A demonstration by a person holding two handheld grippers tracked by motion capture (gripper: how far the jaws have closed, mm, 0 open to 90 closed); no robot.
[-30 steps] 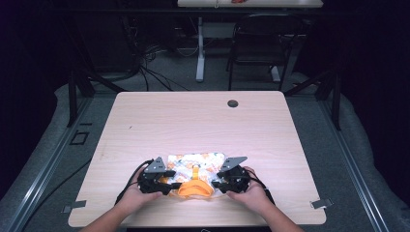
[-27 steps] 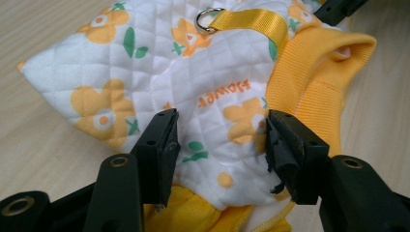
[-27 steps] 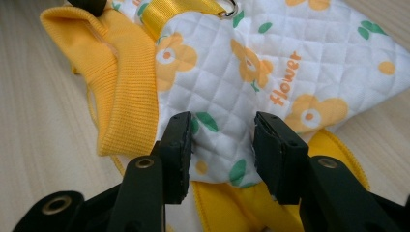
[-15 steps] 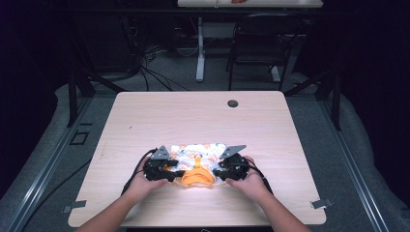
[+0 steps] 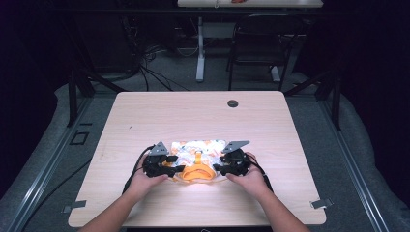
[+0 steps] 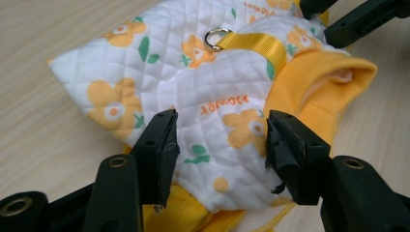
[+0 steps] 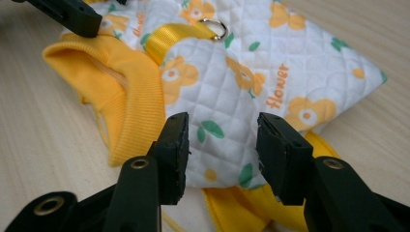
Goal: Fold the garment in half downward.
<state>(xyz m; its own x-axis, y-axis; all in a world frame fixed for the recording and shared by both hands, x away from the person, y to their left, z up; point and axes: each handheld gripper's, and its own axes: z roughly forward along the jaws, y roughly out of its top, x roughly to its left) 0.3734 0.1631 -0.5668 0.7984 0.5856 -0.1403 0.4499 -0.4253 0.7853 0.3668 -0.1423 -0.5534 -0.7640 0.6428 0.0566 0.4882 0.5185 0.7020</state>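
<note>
Jaws on my left gripper [image 6: 220,140] stand wide apart over the white quilted pet vest with orange flowers and yellow ribbed collar [image 6: 203,92], gripping nothing; my right gripper [image 7: 222,140] is just as open over the same vest's other side. Between them runs the vest's yellow webbing strap [image 7: 174,36] with its small metal ring [image 7: 212,26]. It lies flat near my edge of the pale wooden table [image 5: 193,113]. Well apart, a dark round grommet [image 5: 233,103] sits near the far edge.
</note>
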